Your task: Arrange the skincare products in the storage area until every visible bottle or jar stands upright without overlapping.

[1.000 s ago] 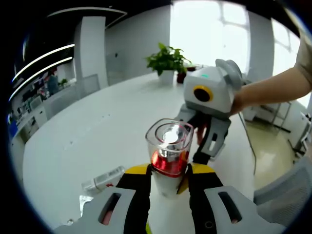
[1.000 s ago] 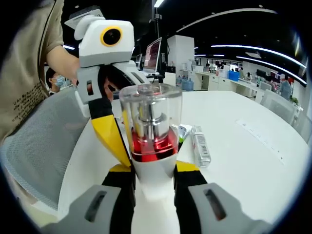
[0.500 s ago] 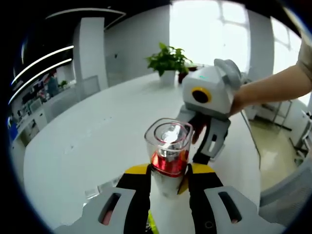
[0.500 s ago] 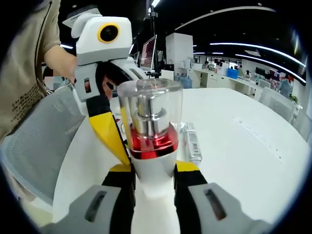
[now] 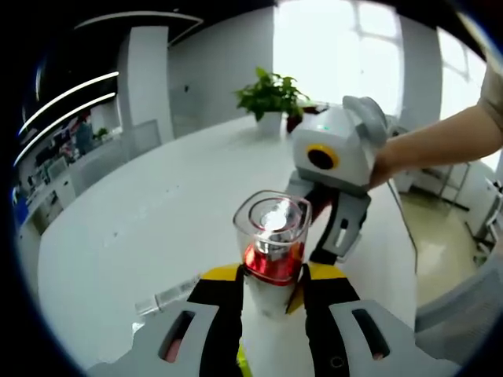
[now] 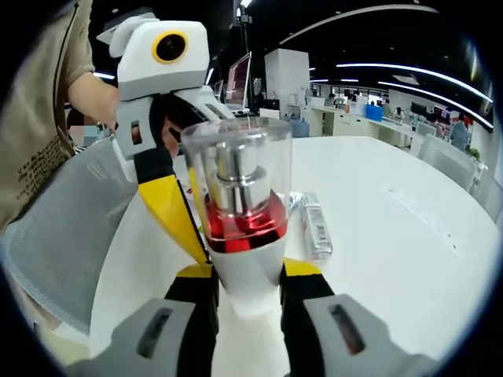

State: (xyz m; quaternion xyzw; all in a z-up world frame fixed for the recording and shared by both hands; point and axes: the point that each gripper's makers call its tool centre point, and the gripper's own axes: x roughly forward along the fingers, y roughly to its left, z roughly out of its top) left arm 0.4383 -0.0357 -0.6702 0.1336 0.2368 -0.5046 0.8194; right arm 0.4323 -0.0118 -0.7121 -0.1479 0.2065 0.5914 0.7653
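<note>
The setting is an open office with a large white table (image 6: 409,236) under both grippers; a potted plant (image 5: 269,98) stands at its far edge.

I have the bottle (image 6: 240,212) clamped from two sides. The right gripper (image 6: 245,294) closes its jaws on the white body just under the red band. The left gripper (image 5: 271,302) grips the same bottle (image 5: 271,243) from the opposite side, its yellow-tipped jaws flanking the body. The bottle is held above the table with its clear cap up. I judge the double grip is there to keep it vertical before I set it down.

Beyond the bottle, a tube (image 6: 316,228) lies flat on the table, so I judge the task unfinished. The tube (image 5: 169,294) appears low left in the left gripper view.
</note>
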